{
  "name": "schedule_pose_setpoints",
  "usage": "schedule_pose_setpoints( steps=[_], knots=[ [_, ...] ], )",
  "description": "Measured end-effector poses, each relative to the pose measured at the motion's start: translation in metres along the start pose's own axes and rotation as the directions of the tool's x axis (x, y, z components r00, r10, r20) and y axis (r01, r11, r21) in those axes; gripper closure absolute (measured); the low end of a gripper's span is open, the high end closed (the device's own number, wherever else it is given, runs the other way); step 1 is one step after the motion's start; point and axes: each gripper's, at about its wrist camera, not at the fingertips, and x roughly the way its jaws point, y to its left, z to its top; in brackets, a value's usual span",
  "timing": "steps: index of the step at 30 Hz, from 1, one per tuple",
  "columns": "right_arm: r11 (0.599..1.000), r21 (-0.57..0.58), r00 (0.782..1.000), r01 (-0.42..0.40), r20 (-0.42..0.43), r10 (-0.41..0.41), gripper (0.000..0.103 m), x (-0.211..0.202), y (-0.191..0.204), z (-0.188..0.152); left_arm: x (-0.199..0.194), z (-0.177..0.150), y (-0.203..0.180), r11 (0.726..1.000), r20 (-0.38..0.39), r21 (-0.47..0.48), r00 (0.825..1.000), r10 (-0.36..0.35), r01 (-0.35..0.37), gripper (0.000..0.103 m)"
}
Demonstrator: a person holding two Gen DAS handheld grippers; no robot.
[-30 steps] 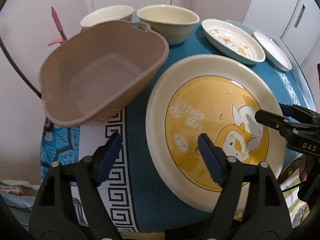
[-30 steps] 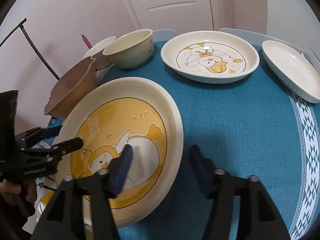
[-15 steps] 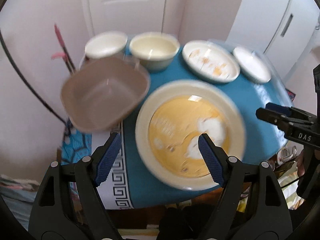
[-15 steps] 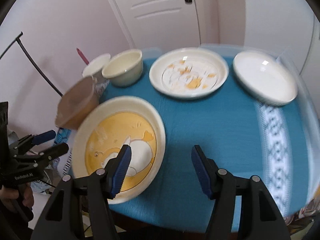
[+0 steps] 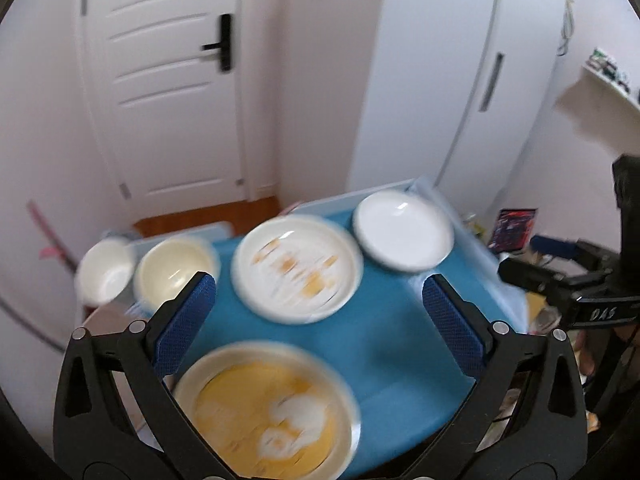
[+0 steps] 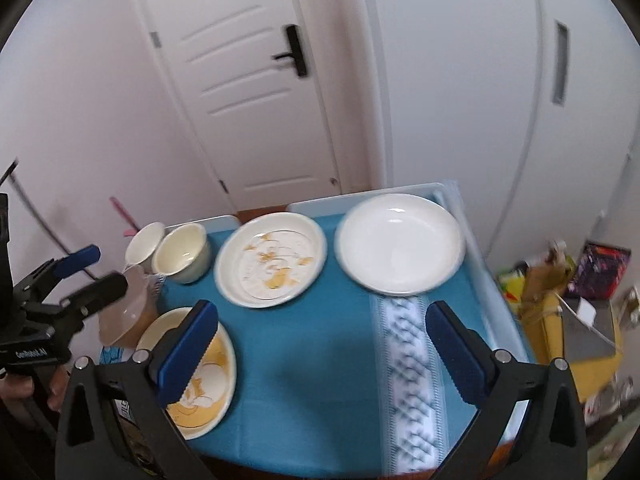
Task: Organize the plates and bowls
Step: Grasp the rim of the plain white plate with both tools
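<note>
Both tongs hang above the counter (image 6: 320,340), which is covered in a blue cloth, and both hold nothing. The left tongs (image 5: 318,324) have just been opening and their jaws now stand wide apart with only air between the blue pads. The right tongs (image 6: 322,344) have likewise just been opening, and they too gape empty.

On the counter nearest the left tongs lies the yellow plate (image 6: 208,376), flat at the near left edge. Beyond it, near the middle, sits the patterned plate (image 6: 272,260), and just to its right the white plate (image 6: 400,244), the two rims close but apart. At the far left two bowls stand side by side: a cream bowl (image 6: 184,256) and a white bowl (image 6: 144,244), touching or nearly so. A brown tub (image 6: 128,312) sits at the left edge, between the bowls and the yellow plate. The left view is blurred. A white door (image 6: 256,92) stands behind the counter.
</note>
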Motion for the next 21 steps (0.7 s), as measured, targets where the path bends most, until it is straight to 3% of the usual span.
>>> schedule_pose_setpoints(
  steps=[4, 9, 13, 16, 21],
  knots=[
    [0.997, 0.04, 0.998, 0.058, 0.021, -0.059, 0.0, 0.001, -0.038, 0.019, 0.041, 0.04, -0.032, 0.998, -0.039, 0.035, 0.998, -0.056, 0.057, 0.0],
    [0.989, 0.148, 0.998, -0.01, -0.052, 0.017, 0.0, 0.028, -0.098, 0.03, 0.111, 0.079, -0.063, 0.989, -0.107, 0.077, 0.987, -0.119, 0.128, 0.0],
    [0.978, 0.206, 0.994, -0.027, -0.102, 0.049, 0.001, 0.067, -0.13, 0.031, 0.182, 0.091, -0.069, 0.983, -0.199, 0.108, 0.972, -0.126, 0.15, 0.001],
    [0.967, 0.252, 0.99, -0.04, -0.122, 0.073, 0.01, 0.093, -0.141, 0.028, 0.236, 0.09, -0.067, 0.975, -0.282, 0.128, 0.949, -0.139, 0.18, 0.004],
    [0.93, 0.366, 0.984, -0.011, -0.162, 0.076, 0.032, 0.136, -0.154, 0.016, 0.297, 0.073, -0.055, 0.967, -0.406, 0.142, 0.903, -0.138, 0.211, 0.029]
  ],
)
